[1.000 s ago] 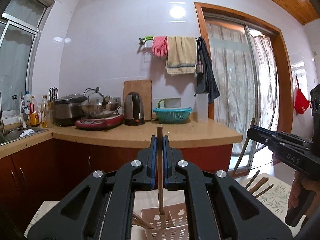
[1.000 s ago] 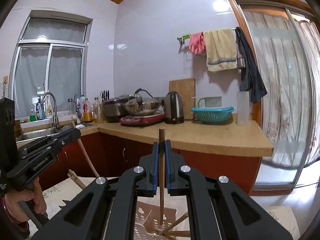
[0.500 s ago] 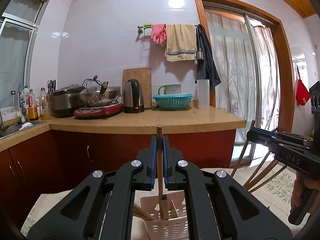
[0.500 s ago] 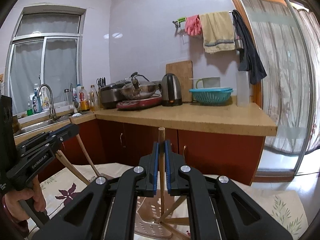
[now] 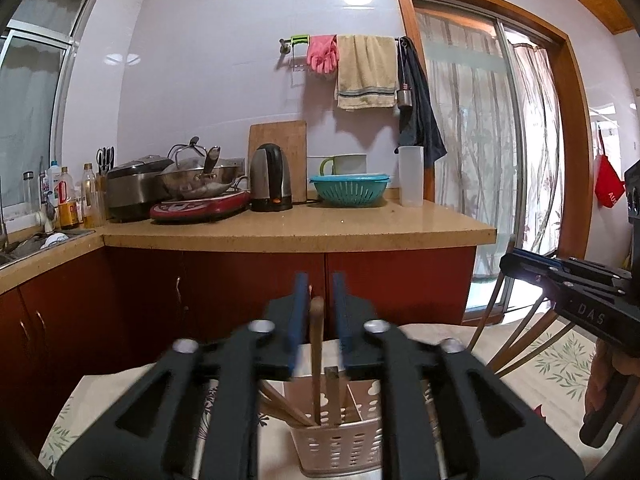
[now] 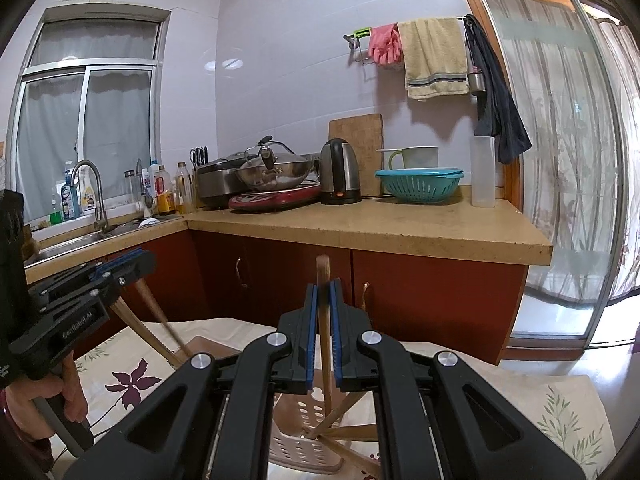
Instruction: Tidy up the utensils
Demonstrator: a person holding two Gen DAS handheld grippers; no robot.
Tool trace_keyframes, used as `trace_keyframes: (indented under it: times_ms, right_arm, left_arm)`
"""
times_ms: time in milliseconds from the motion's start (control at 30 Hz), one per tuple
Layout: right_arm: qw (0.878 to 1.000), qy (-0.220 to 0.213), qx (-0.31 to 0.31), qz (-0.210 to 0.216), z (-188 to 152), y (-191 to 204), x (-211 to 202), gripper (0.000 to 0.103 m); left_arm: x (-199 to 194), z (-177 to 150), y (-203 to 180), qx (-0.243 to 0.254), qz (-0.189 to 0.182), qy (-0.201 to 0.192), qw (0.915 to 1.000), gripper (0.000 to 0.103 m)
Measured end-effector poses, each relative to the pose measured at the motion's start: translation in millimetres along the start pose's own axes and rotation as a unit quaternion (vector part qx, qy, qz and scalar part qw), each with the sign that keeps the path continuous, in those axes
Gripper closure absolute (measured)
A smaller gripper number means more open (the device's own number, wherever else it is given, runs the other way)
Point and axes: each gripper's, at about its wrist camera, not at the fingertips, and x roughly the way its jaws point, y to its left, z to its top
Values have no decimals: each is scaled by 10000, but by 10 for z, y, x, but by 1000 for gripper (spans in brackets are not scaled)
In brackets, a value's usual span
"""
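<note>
Chopsticks everywhere in this one. Left gripper (image 5: pixel 318 314) has its blue-padded jaws parted, a wooden chopstick (image 5: pixel 317 356) standing upright in the gap, touching neither pad as far as I can tell, its lower end down inside the perforated plastic utensil holder (image 5: pixel 340 446). More chopsticks (image 5: pixel 280 406) lean out of the holder to the left. Holder sits on a floral tablecloth (image 5: pixel 560 360) just below the gripper. Right gripper (image 6: pixel 323 322) has its jaws closed on another wooden chopstick (image 6: pixel 325 320), held near vertical, top poking above the pads, lower end reaching toward the holder (image 6: pixel 298 440), which in the right wrist view looks tilted, with a few sticks (image 6: pixel 352 432) splayed across its mouth. In the left wrist view the right gripper (image 5: pixel 520 268) comes in from the right edge, sticks fanning below its tip. In the right wrist view the left gripper (image 6: pixel 132 264) enters from the left, the person's left hand (image 6: pixel 44 400) wrapped round its handle. Behind: kitchen counter (image 5: pixel 300 228) with kettle (image 5: pixel 270 178), teal colander (image 5: pixel 348 190), wok (image 5: pixel 200 180) on a red induction cooker (image 5: pixel 200 208).
</note>
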Motion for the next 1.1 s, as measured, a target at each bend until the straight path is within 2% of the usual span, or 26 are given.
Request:
trace_keyframes:
  times_ms: [33, 167, 300, 367, 567, 633, 867, 1100]
  right_arm:
    - [10000, -2, -8, -4, 0, -2, 10, 92]
    - [10000, -12, 1, -2, 1, -4, 7, 75]
    - [10000, -54, 13, -6, 2, -5, -9, 67]
    - [10000, -84, 9, -1, 0, -3, -18, 59]
    - [9998, -178, 9, 23, 6, 6, -53, 48]
    - [9998, -216, 12, 33, 9, 15, -71, 43]
    - [9988, -492, 15, 3, 87, 40, -224, 24]
    - [9981, -572, -15, -246, 150, 98, -458, 19]
  left_arm:
    - [-3, -5, 5, -12, 3, -4, 10000, 70]
    - [-10, -11, 9, -9, 8, -5, 10000, 57]
    - [-15, -31, 22, 18, 25, -11, 10000, 46]
    - [-22, -36, 28, 10, 27, -26, 10000, 37]
    - [-28, -33, 5, 48, -8, -104, 9999, 17]
    - [-30, -25, -13, 90, 40, -112, 9999, 13]
    - [-89, 66, -21, 27, 163, -205, 9997, 8]
    - [-359, 183, -92, 115, 290, -355, 9989, 4]
